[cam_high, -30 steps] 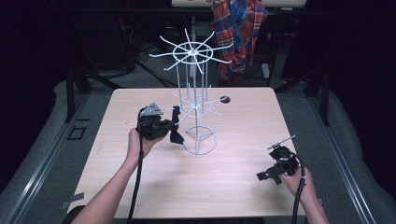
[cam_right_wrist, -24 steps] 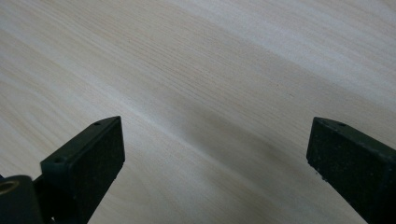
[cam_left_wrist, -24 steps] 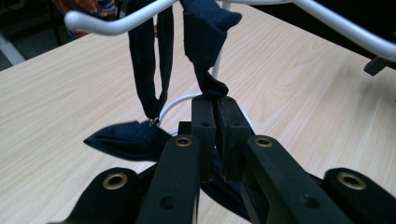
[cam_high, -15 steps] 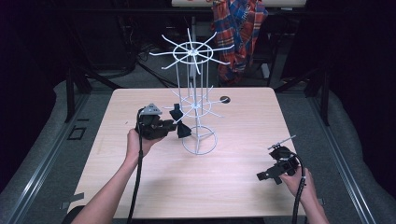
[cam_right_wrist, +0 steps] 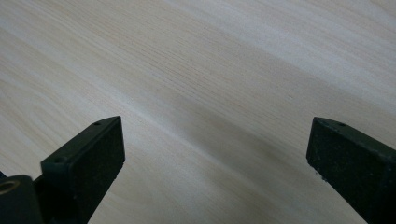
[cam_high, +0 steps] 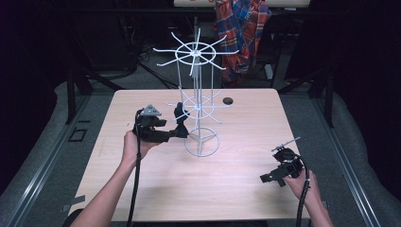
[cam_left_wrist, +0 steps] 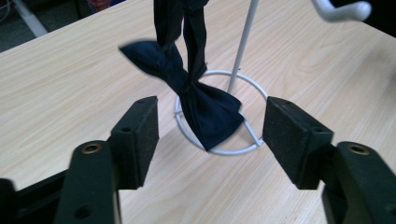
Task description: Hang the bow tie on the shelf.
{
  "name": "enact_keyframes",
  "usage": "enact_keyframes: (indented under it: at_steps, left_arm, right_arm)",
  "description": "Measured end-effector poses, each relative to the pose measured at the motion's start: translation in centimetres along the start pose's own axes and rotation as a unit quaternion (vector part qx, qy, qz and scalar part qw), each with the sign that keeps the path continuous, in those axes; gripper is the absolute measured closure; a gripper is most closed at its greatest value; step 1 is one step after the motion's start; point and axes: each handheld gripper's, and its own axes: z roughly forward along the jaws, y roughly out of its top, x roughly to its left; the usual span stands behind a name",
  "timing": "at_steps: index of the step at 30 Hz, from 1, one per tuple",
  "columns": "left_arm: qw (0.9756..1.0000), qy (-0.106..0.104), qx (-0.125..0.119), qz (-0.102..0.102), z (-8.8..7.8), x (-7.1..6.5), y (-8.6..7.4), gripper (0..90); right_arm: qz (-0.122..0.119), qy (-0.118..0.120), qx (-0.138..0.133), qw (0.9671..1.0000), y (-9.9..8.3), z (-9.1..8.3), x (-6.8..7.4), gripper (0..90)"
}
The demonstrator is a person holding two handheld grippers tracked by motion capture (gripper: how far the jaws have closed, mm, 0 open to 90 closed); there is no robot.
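The bow tie (cam_left_wrist: pixel 205 109) is dark navy, plain, with no pattern. The wire rack (cam_high: pixel 202 142) is white. The table (cam_high: pixel 142 189) is pale wood with a fine grain. Both grippers, left (cam_left_wrist: pixel 210 140) and right (cam_right_wrist: pixel 215 154), are black, fingers (cam_left_wrist: pixel 137 135) included. A red, blue and white plaid shirt (cam_high: pixel 241 33) hangs at the upper middle of the high view.

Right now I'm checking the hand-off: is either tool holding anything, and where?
Nothing is held: the left tool has just opened off the hanging bow tie; the right tool is open.

obstacle: wire rack (cam_high: pixel 197 101) mid-table, bow tie (cam_left_wrist: pixel 187 95) hanging | free: table (cam_high: pixel 236 179) front and right
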Motion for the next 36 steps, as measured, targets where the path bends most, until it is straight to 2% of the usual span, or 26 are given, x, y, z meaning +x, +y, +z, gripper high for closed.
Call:
enact_keyframes:
  at_steps: [2,5,6,7,9,12,19,22,33,36]
  left_arm:
    - [1.0000,0.007,0.001,-0.001,-0.4,0.1,-0.1,29.6]
    - [0.9999,0.012,0.005,-0.004,-1.0,0.3,-0.4,23.3]
    - [0.9999,0.015,0.006,-0.003,-1.2,0.4,-0.5,22.3]
    - [0.9998,0.019,0.010,-0.005,-1.6,0.5,-0.8,21.1]
    - [0.9997,0.021,0.011,-0.008,-2.0,0.7,-1.0,19.8]
    - [0.9995,0.025,0.013,-0.010,-2.6,0.8,-1.4,17.1]
    - [0.9991,0.036,0.017,-0.017,-3.6,0.9,-1.9,14.2]
    - [0.9982,0.045,0.036,-0.016,-3.9,0.7,-2.6,11.7]
    - [0.9957,0.058,0.067,-0.027,-4.7,0.5,-4.5,4.6]
    - [0.9941,0.063,0.082,-0.032,-4.9,0.5,-5.3,2.4]
  right_arm:
    - [-0.004,-0.004,0.005,1.0000,0.0,-0.1,0.0,4.0]
    - [0.000,-0.001,0.000,1.0000,0.0,-0.1,0.1,4.0]
    - [0.014,0.000,-0.020,0.9997,-0.1,0.2,0.2,4.0]
    - [0.008,-0.001,-0.011,0.9999,-0.1,0.1,0.1,4.0]
    - [0.011,-0.004,-0.014,0.9998,-0.1,0.1,0.2,4.0]
    - [-0.004,-0.004,0.003,1.0000,0.0,-0.1,0.0,4.0]
    - [-0.005,-0.005,0.003,1.0000,0.1,-0.1,0.0,4.1]
    - [-0.001,-0.002,0.000,1.0000,0.0,-0.1,0.0,4.1]
    - [-0.005,-0.007,0.005,1.0000,0.0,-0.1,0.0,4.3]
    - [-0.005,-0.007,0.005,1.0000,0.0,-0.1,0.0,4.4]
